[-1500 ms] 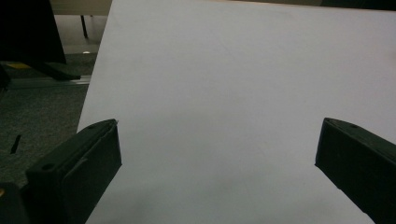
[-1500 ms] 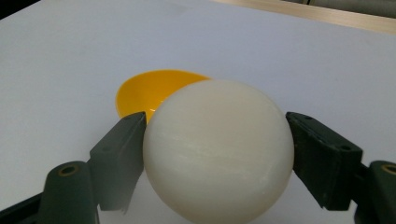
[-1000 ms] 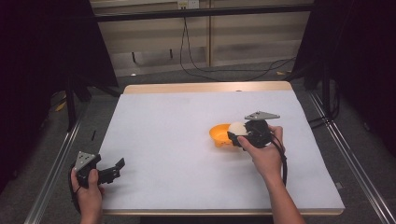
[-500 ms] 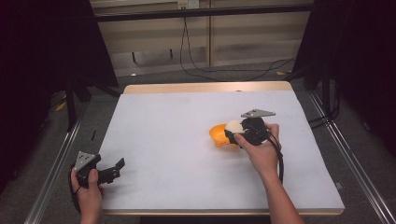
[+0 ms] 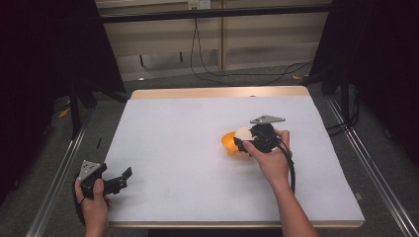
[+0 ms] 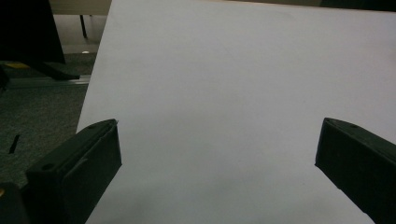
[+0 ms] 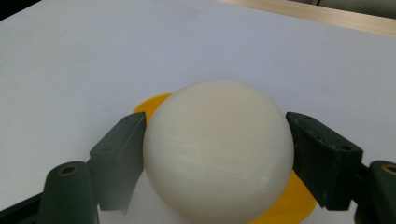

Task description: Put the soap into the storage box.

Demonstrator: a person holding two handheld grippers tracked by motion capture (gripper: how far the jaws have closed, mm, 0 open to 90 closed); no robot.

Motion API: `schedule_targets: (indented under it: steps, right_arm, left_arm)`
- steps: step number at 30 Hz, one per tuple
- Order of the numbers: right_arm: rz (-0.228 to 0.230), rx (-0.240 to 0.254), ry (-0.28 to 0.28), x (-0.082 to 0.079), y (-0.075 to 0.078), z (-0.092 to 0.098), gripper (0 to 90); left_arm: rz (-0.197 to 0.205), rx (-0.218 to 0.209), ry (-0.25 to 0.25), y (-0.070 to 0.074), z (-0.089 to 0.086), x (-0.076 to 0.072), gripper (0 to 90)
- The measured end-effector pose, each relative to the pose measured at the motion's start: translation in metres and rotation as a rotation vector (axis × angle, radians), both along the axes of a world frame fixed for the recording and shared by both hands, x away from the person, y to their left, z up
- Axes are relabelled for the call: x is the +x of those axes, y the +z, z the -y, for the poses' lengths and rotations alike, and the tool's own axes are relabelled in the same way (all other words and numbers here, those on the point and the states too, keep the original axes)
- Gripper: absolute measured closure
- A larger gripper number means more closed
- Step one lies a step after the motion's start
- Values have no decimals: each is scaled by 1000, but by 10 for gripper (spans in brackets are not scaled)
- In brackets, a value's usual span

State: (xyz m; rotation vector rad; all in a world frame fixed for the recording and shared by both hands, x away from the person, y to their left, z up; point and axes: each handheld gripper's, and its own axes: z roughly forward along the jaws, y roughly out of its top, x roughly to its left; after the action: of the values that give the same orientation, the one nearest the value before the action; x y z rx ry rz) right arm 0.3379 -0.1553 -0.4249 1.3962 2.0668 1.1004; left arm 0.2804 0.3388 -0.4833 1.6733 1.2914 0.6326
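Left gripper idle at near-left corner of table; right gripper clamped on white ball over yellow dish.

Near left edge of the white table (image 5: 197,148): left gripper (image 5: 121,178), held low in left hand (image 5: 94,202), jaws spread wide with bare tabletop between, as confirmed in left gripper view. Right of table centre: right gripper (image 7: 215,154), jaws pressed against both sides of white ball (image 7: 218,149). Yellow dish (image 7: 285,205) seen directly under ball in right gripper view; from high view, dish (image 5: 229,143) partly hidden behind gripper. Contact between ball and dish not determinable.
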Motion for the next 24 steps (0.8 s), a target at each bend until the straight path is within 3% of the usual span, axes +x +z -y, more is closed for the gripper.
schedule_targets:
  steps: [24]
  right_arm:
    - [-5,4,-11,7,-9,-8,228]
  left_arm:
    - [1,4,-1,0,0,0,1]
